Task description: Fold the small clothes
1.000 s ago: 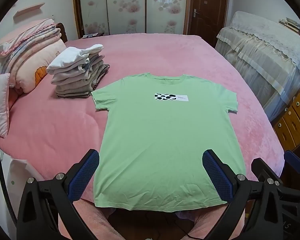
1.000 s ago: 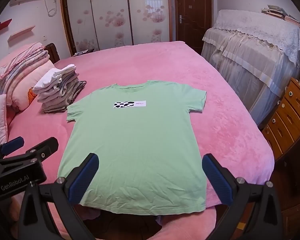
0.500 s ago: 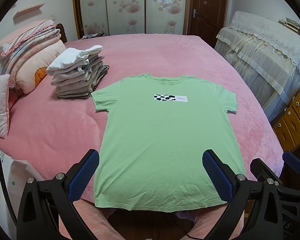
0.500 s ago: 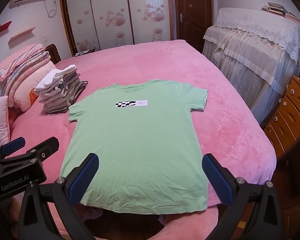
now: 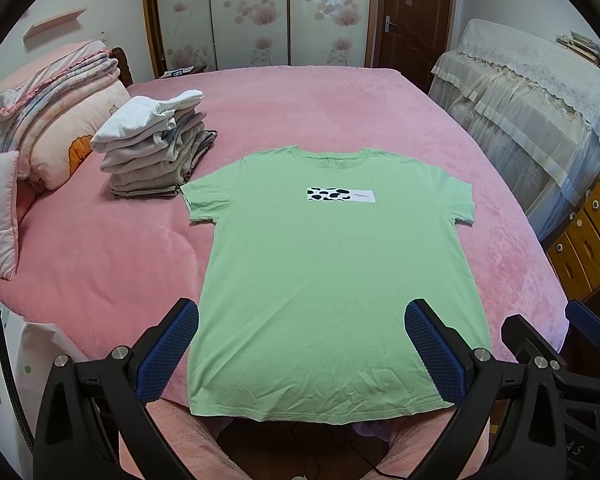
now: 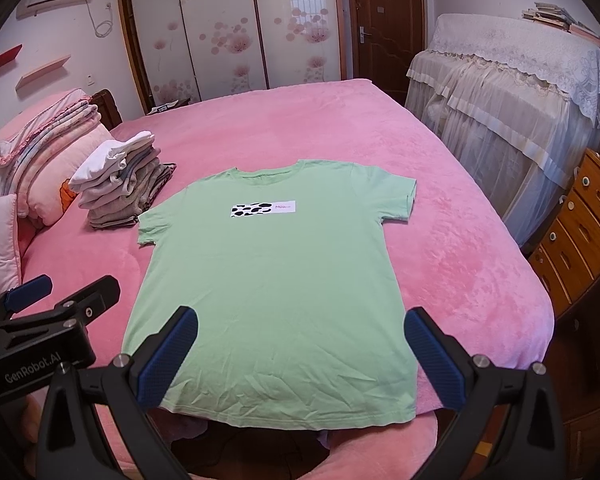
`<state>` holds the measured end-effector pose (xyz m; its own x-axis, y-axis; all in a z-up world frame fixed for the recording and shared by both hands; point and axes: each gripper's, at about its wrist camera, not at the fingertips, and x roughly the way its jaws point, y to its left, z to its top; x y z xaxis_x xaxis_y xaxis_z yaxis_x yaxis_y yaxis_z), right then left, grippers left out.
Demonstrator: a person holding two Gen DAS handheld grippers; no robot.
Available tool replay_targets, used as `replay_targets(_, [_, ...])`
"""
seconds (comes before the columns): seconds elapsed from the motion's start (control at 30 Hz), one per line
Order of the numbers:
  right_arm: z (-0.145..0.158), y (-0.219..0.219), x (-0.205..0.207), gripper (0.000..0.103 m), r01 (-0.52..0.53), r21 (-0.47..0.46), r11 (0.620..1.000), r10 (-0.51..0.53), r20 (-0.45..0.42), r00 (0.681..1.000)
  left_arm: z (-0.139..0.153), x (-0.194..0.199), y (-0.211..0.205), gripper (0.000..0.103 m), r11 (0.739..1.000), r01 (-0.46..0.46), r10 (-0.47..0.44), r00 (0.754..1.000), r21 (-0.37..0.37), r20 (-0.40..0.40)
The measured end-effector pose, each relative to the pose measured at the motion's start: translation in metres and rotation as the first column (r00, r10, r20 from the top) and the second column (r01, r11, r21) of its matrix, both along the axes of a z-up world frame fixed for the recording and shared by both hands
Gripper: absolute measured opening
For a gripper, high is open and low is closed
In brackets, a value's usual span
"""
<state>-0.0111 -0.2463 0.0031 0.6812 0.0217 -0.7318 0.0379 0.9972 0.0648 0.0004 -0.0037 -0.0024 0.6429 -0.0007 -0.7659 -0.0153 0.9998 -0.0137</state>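
A light green T-shirt [image 5: 332,272] [image 6: 276,280] lies flat and face up on the pink bed, neck toward the far side, with a black-and-white spotted patch on the chest. Its hem reaches the bed's near edge. My left gripper [image 5: 302,328] hovers open above the hem, blue pads wide apart and nothing between them. My right gripper [image 6: 300,336] is likewise open above the hem. The right gripper's body shows at the left wrist view's lower right, and the left gripper's body at the right wrist view's lower left.
A stack of folded clothes [image 5: 156,148] [image 6: 120,180] sits just beyond the shirt's left sleeve. Pillows and folded quilts [image 5: 48,120] line the left side. A lace-covered piece of furniture [image 6: 508,112] and a wooden drawer chest [image 6: 580,232] stand to the right of the bed [image 5: 300,104].
The right wrist view has drawn slightly back and up, so the shirt sits a little further right in it. The shirt has not moved and both grippers stay open.
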Motion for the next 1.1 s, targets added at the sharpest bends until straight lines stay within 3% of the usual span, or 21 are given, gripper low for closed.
replay_targets(0.47, [0.002, 0.004, 0.003, 0.103, -0.001, 0.008, 1.0, 0.001, -0.003, 1.0, -0.003, 0.004, -0.005, 0.102, 1.0, 0.009, -0.009, 1.0, -0.001, 0.0])
replay_targets(1.1, [0.013, -0.016, 0.027, 0.103, 0.009, 0.0, 1.0, -0.009, 0.082, 0.997, 0.01, 0.027, -0.016, 0.102, 1.0, -0.009, 0.009, 0.999, -0.002, 0.032])
